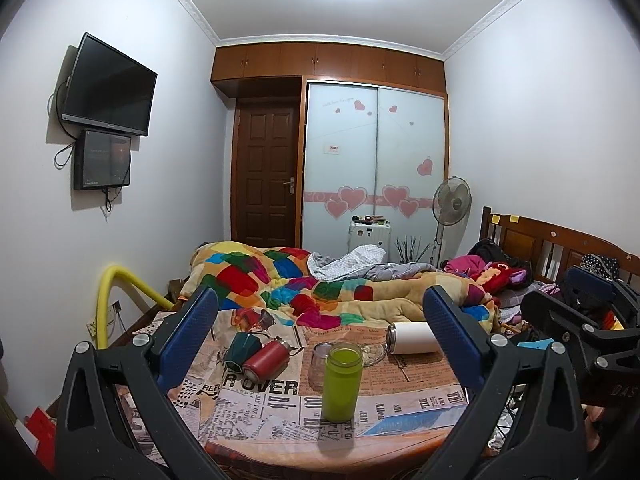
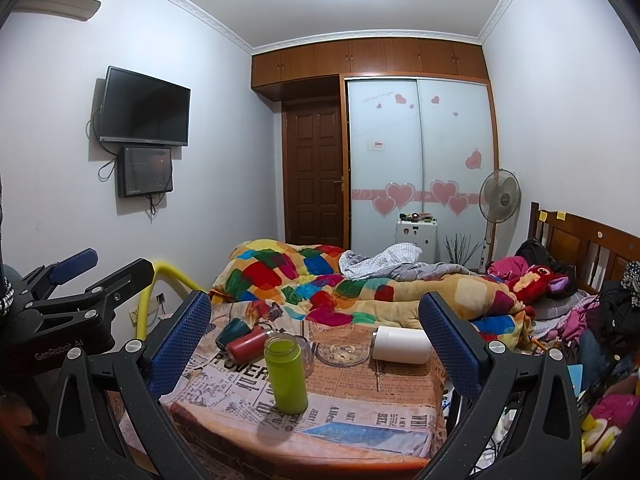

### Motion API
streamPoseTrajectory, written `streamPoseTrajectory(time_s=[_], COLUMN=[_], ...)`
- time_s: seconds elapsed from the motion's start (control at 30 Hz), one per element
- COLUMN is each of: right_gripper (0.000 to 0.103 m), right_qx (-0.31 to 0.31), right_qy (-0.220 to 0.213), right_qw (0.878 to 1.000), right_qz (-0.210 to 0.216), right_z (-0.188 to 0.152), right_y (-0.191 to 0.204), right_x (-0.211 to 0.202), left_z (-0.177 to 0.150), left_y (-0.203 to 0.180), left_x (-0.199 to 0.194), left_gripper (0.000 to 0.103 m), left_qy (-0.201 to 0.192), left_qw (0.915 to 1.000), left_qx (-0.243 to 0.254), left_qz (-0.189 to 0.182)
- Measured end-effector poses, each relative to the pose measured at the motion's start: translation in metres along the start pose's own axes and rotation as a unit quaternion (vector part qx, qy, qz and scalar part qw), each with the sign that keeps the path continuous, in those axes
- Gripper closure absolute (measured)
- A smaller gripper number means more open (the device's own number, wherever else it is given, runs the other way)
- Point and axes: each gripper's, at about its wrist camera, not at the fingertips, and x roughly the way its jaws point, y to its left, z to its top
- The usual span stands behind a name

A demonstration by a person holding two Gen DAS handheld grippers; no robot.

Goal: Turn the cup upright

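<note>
A green cup (image 1: 343, 381) (image 2: 285, 374) stands upright on the newspaper-print table cloth (image 1: 260, 412) (image 2: 352, 408). A white cup (image 1: 412, 338) (image 2: 401, 345) lies on its side at the back right. A red cup (image 1: 266, 358) (image 2: 246, 345) and a dark green cup (image 1: 238, 351) (image 2: 231, 331) lie on their sides at the back left. A clear glass (image 1: 319, 364) (image 2: 306, 354) stands behind the green cup. My left gripper (image 1: 320, 344) is open and empty, above the table's near side. My right gripper (image 2: 316, 344) is open and empty too.
A glass dish (image 2: 343, 354) (image 1: 372, 354) sits mid-table. A bed with a colourful quilt (image 1: 320, 288) (image 2: 360, 284) lies behind the table. A yellow padded rail (image 1: 120, 292) stands at the left. Clothes and toys pile at the right (image 2: 580, 312). The other gripper (image 1: 580, 320) (image 2: 72, 304) shows in each view.
</note>
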Motion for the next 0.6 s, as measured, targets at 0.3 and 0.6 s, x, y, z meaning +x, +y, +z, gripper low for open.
streamPoseTrajectory(time_s=[0.3, 0.6], right_gripper=[0.000, 0.000], right_qx=[0.000, 0.000], right_qy=[0.000, 0.000], right_qw=[1.000, 1.000], right_qz=[0.000, 0.000], right_z=[0.0000, 0.0000], right_y=[-0.0002, -0.0006], right_x=[0.0004, 0.0007], left_z=[0.0008, 0.0036], left_y=[-0.0034, -0.0048], left_x=[0.0034, 0.0040], left_gripper=[0.000, 0.000], left_qy=[0.000, -0.001], left_qw=[1.0000, 1.0000], left_qx=[0.000, -0.002], left_qz=[-0.004, -0.008])
